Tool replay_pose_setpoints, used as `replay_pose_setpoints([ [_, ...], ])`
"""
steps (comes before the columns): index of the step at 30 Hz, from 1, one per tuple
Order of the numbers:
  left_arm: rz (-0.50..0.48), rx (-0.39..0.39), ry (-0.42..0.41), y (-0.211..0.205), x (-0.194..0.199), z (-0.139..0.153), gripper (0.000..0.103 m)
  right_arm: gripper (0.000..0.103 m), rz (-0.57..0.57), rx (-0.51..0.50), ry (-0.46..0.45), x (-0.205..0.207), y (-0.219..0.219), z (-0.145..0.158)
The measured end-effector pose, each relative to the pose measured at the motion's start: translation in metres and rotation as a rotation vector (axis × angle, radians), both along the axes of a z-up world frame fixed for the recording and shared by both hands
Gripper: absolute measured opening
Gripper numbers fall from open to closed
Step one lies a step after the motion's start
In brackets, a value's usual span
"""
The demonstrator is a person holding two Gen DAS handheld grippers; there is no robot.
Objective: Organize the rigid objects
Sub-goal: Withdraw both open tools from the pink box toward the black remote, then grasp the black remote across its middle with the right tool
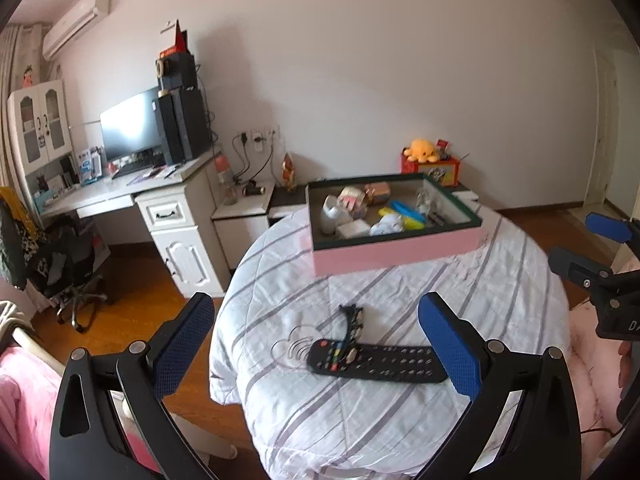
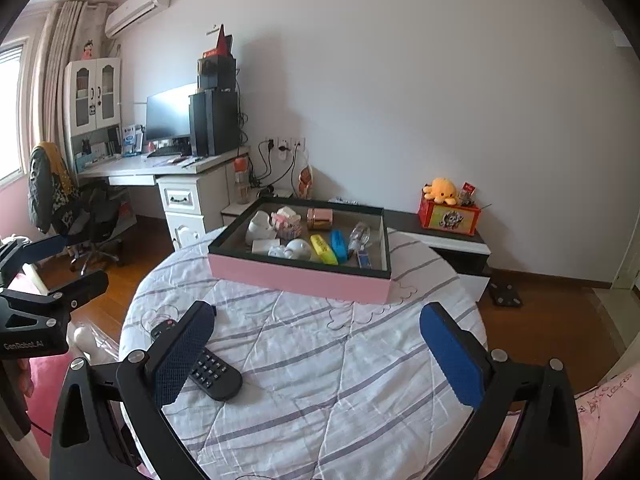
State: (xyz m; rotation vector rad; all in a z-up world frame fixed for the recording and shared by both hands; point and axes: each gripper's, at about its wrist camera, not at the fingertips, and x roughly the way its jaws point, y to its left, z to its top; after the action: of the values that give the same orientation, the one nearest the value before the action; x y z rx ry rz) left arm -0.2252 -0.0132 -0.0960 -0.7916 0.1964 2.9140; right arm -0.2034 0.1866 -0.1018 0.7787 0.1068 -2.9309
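1. Two grippers hover above the near edge of the quilt-covered surface (image 1: pixel 400 288), both with their blue-padded fingers spread wide and nothing between them.
2. The left gripper (image 1: pixel 316 336) faces forward and slightly down over the surface's near left part; in the right wrist view it appears at the left border, its body gripped by a person's hand (image 2: pixel 24 376).
3. The right gripper (image 2: pixel 316 344) is held level over the near middle of the surface, aimed at the box; the left wrist view catches its fingers at the right border.
4. The black remote control (image 1: pixel 376 362) lies flat near the near left edge, its long axis running across the left gripper's view, roughly parallel to that edge.
5. A small patterned strap-like item (image 1: pixel 354 322) rests on the remote's left end and trails away toward the box; what it is cannot be told. Only the left wrist view shows it; in the right wrist view a finger hides much of the remote.
6. The pink box (image 2: pixel 296 276) with a dark rim sits at the far edge, holding white, yellow, blue and pink items.
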Motion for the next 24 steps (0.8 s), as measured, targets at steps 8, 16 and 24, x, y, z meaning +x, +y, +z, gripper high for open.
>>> replay_pose_setpoints([
  [8,0.044,0.013,-0.078,-0.025,-0.011,-0.025,0.103,0.103,0.094,0.009,-0.106,-0.021,-0.022,-0.032],
  [16,0.09,0.018,-0.118,-0.045,-0.019,-0.039,0.103,0.103,0.315,0.137,-0.246,-0.057,-0.086,-0.09],
  [24,0.084,0.007,-0.156,-0.048,-0.026,-0.053,0.103,0.101,0.407,0.138,-0.346,-0.081,-0.106,-0.119],
])
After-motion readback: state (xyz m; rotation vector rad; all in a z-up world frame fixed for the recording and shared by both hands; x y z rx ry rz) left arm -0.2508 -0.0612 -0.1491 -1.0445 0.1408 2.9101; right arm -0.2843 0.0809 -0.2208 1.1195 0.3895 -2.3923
